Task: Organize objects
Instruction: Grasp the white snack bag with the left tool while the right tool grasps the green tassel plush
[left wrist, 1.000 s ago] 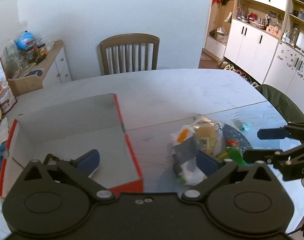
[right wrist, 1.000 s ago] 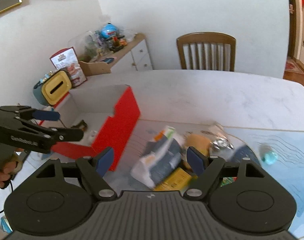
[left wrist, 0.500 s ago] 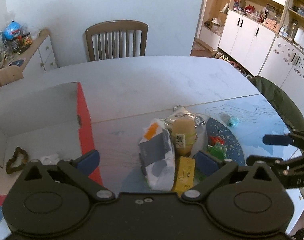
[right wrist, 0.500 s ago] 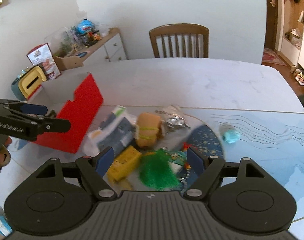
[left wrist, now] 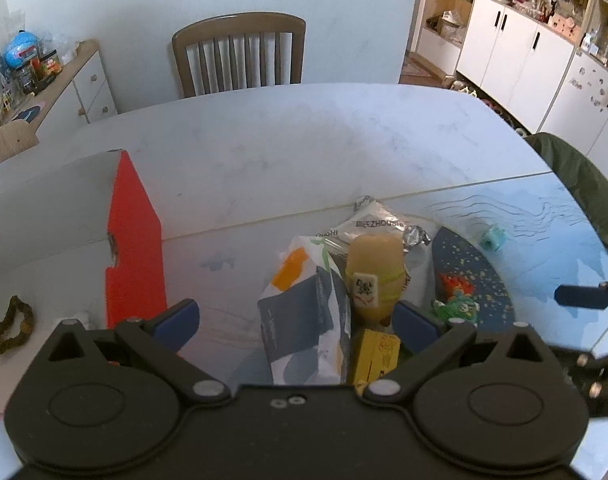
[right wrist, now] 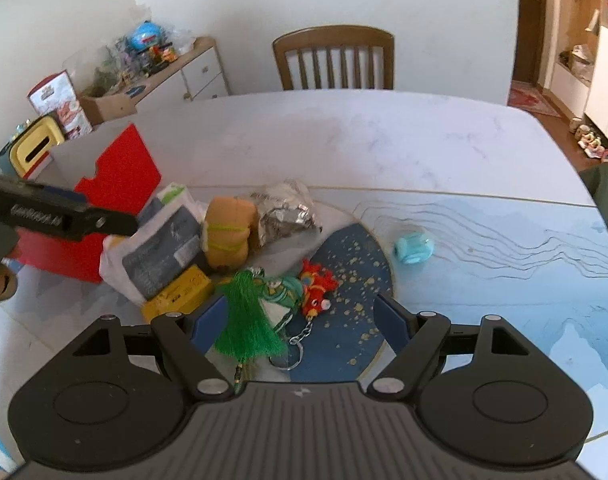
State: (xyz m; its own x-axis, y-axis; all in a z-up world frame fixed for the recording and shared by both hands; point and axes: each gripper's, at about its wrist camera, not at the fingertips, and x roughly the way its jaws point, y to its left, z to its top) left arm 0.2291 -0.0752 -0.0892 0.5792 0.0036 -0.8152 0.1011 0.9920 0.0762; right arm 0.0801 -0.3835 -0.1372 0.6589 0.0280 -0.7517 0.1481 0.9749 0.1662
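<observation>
1. The left gripper (left wrist: pixel 294 320) has its jaws wide apart and holds nothing; its body hides the lower end of the white and grey plastic pouch (left wrist: pixel 304 320) and most of the small yellow cardboard box (left wrist: pixel 374 356).
2. The right gripper (right wrist: pixel 300 316) is also wide open and empty, above the green thread tassel (right wrist: pixel 248 320), whose end is hidden.
3. These things lie in a pile on the white marble table (right wrist: pixel 344 136), beside the red and white open cardboard box (left wrist: pixel 134 248), which is cut off at the left.

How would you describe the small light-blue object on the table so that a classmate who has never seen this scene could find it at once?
Start at the red box on the table, then cross the pile of packets and toys beside it to the dark blue speckled mat. Just past the mat's far edge, alone, sits the small light-blue object; unlike its neighbours, it touches nothing else.
</observation>
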